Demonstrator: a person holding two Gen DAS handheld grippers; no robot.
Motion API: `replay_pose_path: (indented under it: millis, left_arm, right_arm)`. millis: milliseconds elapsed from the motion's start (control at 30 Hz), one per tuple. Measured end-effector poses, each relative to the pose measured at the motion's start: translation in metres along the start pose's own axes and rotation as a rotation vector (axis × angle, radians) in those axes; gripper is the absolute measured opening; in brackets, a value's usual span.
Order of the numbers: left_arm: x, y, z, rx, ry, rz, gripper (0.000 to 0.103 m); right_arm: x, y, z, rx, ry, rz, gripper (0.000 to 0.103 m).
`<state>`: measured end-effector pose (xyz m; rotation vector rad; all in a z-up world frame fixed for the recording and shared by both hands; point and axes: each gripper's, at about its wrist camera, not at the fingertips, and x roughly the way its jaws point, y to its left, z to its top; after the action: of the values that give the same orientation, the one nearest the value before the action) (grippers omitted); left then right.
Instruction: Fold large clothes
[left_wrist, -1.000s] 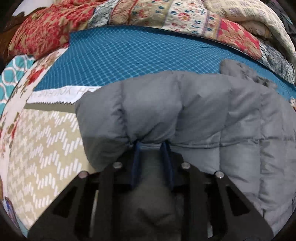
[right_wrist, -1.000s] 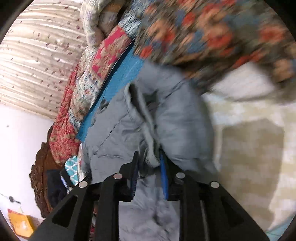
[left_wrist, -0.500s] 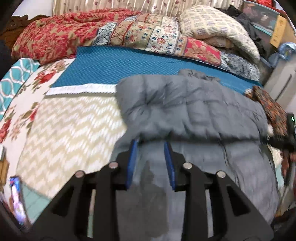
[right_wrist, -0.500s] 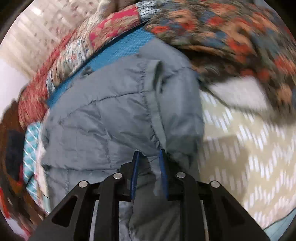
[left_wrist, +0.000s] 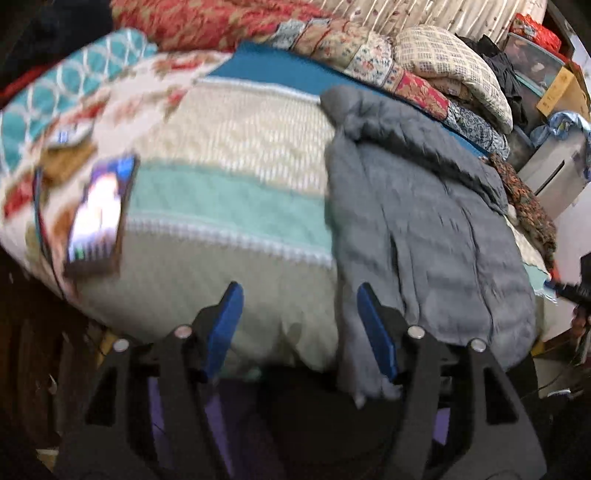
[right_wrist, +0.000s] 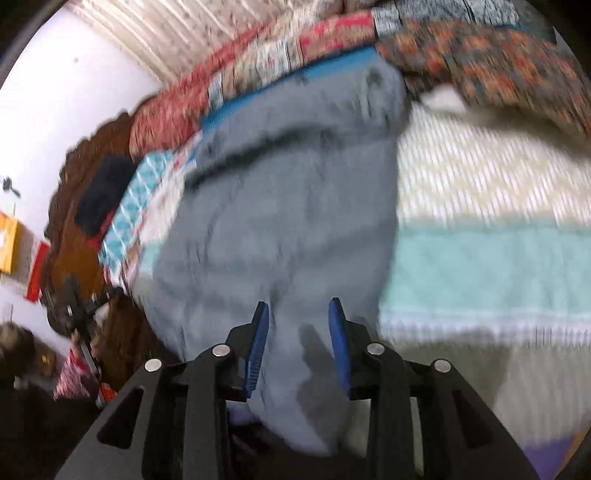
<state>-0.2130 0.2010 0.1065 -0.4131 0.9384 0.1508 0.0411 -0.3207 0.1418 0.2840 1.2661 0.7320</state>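
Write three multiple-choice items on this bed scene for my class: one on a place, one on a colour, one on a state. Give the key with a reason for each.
1. Where does the jacket lie in the left wrist view?
A. right of the phone
B. under the phone
C. on the floor

2. What colour are the pads on the fingers?
A. red
B. blue
C. white

3. How does the left gripper stand?
A. clamped on the jacket
C. clamped on the phone
B. open, gripping nothing

Key:
1 A: the grey jacket lies on the bedspread, with the phone far to its left.
2 B: both pads show blue.
3 B: its jaws are opening, the bedspread shows in the gap, and the jacket's edge only runs beside one pad.
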Motion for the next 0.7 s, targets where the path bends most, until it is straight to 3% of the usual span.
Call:
replay_pose_path:
  millis: [233, 333, 567, 600, 633, 667, 700]
  left_arm:
    - [0.034, -0.033, -0.041, 0.044, 0.08, -0.116, 0.068]
    - [0.054, -0.05, -0.049, 0.055, 0.113, -0.176, 0.069]
    - [0.08, -0.071, -0.066, 0.073, 0.176, -0.202, 0.068]
    - [0.08, -0.073, -0.067, 0.081, 0.173, -0.206, 0.061]
    - [0.079, -0.076, -0.067, 0.087, 0.178, -0.213, 0.039]
    - [0.078, -0.076, -0.067, 0.091, 0.2, -0.226, 0.026]
    - [0.075, -0.076, -0.066, 0.088, 0.214, -0.243, 0.02]
  right_arm:
    - [0.007, -0.033, -0.061, -0.049, 0.139, -0.017, 0.074]
    - [0.016, -0.034, -0.069, -0.056, 0.176, -0.023, 0.072]
    - [0.052, -0.028, -0.08, -0.09, 0.249, 0.033, 0.071]
    - [0.055, -0.026, -0.08, -0.094, 0.251, 0.041, 0.071]
    - [0.058, -0.024, -0.079, -0.094, 0.262, 0.068, 0.073]
    - [0.059, -0.02, -0.079, -0.094, 0.281, 0.113, 0.078]
    - [0.057, -0.016, -0.079, -0.105, 0.291, 0.152, 0.086]
